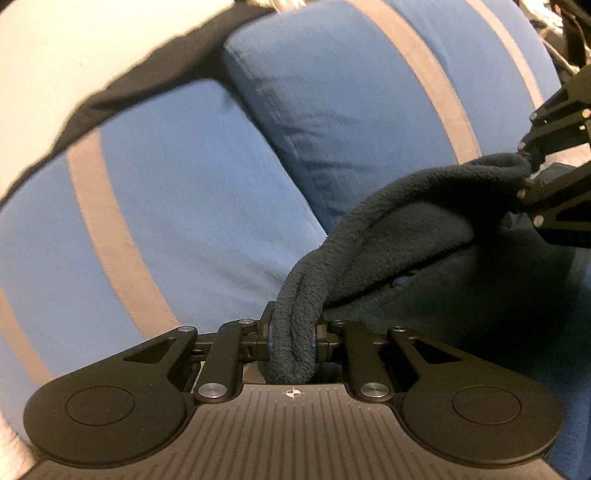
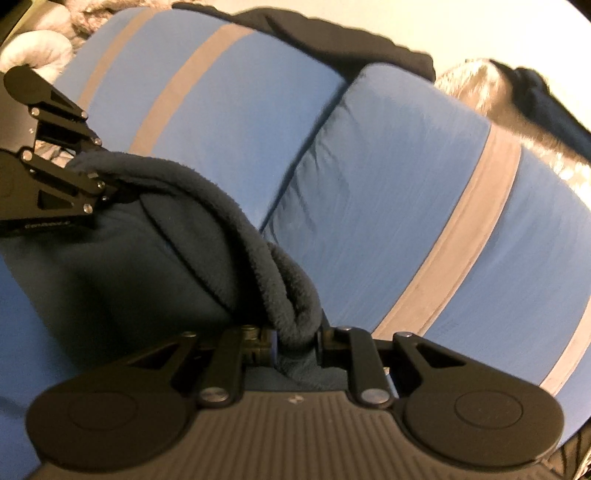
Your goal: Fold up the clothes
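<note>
While both grippers hold the dark fleece garment (image 1: 424, 236) by its thick rolled edge, the step in hand looks like the carry of a fold: the edge is lifted and strung between the 2 tools, with the rest of the cloth hanging below in shadow. The left gripper (image 1: 292, 343) has its fingers (image 1: 267, 347) closed on a bunched double roll of the hem, which passes straight through the gap and down behind them. The right gripper (image 2: 295, 345) clamps the same edge further along, its fingers (image 2: 269, 343) pressed against the fleece on both sides. Each tool shows in the other's view, near the frame edge, pinching the far end of the hem. Behind the garment lie blue cushions with grey stripes (image 1: 192, 206), seemingly of a sofa, and a black cloth (image 2: 332, 33) draped over their top. Whether the lower part of the garment rests on anything I cannot tell. My judgement is that the next move calls for carrying both corners together, level and at equal pace, over the garment's lower half, then laying the edge down squarely before letting go.
</note>
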Action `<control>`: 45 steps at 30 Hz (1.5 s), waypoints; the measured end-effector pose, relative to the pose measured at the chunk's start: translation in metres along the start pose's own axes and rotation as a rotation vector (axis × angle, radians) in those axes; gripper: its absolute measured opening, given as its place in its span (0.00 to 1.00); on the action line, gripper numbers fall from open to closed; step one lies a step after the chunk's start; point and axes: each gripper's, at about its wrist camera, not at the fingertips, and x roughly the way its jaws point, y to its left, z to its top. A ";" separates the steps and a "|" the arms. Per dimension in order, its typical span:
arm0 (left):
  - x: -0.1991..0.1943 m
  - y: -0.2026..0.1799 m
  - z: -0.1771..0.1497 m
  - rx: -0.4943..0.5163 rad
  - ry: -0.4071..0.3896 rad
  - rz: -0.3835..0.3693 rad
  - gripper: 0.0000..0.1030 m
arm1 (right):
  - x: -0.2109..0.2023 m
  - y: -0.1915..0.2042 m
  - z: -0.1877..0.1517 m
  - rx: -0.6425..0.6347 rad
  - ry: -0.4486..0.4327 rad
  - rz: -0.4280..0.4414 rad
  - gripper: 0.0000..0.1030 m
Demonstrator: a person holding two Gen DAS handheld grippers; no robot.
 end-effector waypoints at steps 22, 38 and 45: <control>0.030 0.057 -0.009 -0.326 0.038 -0.188 0.69 | 0.075 -0.032 -0.002 0.259 0.135 0.037 0.94; 0.004 0.147 -0.067 -0.358 0.211 -0.139 0.69 | 0.017 -0.122 -0.027 0.301 0.145 -0.012 0.96; 0.029 0.142 -0.106 -0.338 0.259 -0.255 0.69 | 0.014 -0.135 -0.037 0.293 0.131 -0.034 0.95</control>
